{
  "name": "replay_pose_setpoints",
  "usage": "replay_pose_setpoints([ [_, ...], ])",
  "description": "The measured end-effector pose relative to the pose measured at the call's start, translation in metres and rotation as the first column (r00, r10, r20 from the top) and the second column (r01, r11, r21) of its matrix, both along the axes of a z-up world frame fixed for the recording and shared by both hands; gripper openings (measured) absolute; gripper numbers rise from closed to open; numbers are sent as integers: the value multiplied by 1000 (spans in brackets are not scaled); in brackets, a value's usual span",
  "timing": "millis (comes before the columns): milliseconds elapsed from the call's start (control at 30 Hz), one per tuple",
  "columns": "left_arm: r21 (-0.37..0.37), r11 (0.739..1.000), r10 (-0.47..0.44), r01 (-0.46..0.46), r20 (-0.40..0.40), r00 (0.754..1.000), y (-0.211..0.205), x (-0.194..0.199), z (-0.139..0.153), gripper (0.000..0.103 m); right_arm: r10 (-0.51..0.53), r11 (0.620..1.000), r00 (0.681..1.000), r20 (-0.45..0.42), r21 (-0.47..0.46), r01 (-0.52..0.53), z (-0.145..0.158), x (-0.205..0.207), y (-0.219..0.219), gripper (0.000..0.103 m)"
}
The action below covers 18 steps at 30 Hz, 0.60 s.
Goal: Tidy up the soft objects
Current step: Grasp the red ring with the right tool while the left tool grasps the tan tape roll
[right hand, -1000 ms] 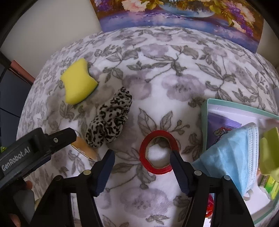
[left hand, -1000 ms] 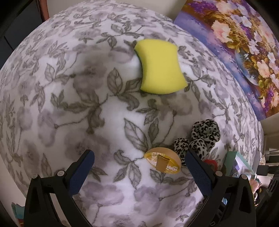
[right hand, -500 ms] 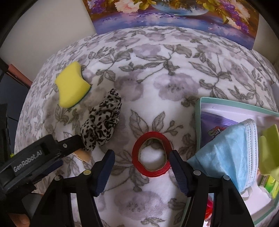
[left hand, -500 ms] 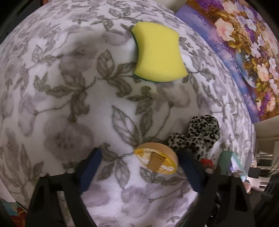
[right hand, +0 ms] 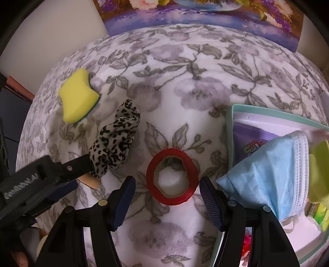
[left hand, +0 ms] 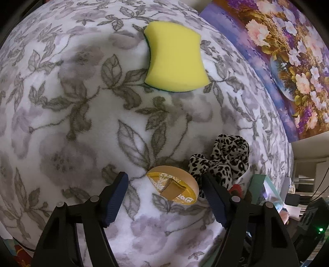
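Note:
A yellow sponge [left hand: 175,59] lies on the floral blanket, far ahead of my left gripper [left hand: 164,192]. That gripper is open, its fingers on either side of a tan and yellow tape roll [left hand: 173,188]. A leopard-print scrunchie [left hand: 223,159] lies just right of the roll, touching the right finger. My right gripper [right hand: 167,194] is open around a red tape roll [right hand: 171,176]. The sponge [right hand: 77,98] and scrunchie [right hand: 115,139] also show in the right wrist view, to the left. A blue face mask [right hand: 273,172] hangs over the edge of a teal-rimmed tray [right hand: 267,109] at right.
A floral painting [left hand: 287,57] leans at the back of the blanket; it also shows in the right wrist view [right hand: 205,14]. The tray holds a purple packet [right hand: 249,137] and yellow-green items [right hand: 319,166]. My left gripper's body [right hand: 37,184] crosses the right wrist view at lower left.
My left gripper has moved forward and down, so the tan roll now sits between its fingers. My right gripper has closed in on the red roll.

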<state>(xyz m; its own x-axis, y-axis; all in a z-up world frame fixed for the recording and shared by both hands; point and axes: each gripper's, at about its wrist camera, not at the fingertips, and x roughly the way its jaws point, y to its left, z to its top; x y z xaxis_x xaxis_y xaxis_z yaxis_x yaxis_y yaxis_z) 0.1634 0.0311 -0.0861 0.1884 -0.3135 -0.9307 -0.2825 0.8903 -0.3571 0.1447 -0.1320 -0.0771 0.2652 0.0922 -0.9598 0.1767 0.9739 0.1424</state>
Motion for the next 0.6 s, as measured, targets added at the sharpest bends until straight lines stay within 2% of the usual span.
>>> replay_pose_setpoints([
  [133,-20,1000,6,-7,-7,1000,0,-1,-1,75,3,1000,1000,-8,-3,-3,-3,0,1,67],
  [267,-48,999,17,-18,-8,1000,5,-2,-1,75,5,1000,1000,-13,-26,-5,-6,1,3,58],
  [367,-51,999,16,-16,-5,1000,5,-3,1,73,2,1000,1000,-13,-22,-3,-7,3,2,56],
  [467,-59,998,18,-18,-4,1000,5,-4,2,61,2,1000,1000,-13,-21,-2,-7,2,1,56],
  [533,-69,997,18,-19,-4,1000,6,-3,3,57,2,1000,1000,-13,-20,-2,-7,1,1,56],
  [600,-73,997,16,-16,-3,1000,6,-3,4,46,2,1000,1000,-13,-21,-3,-7,1,1,56],
])
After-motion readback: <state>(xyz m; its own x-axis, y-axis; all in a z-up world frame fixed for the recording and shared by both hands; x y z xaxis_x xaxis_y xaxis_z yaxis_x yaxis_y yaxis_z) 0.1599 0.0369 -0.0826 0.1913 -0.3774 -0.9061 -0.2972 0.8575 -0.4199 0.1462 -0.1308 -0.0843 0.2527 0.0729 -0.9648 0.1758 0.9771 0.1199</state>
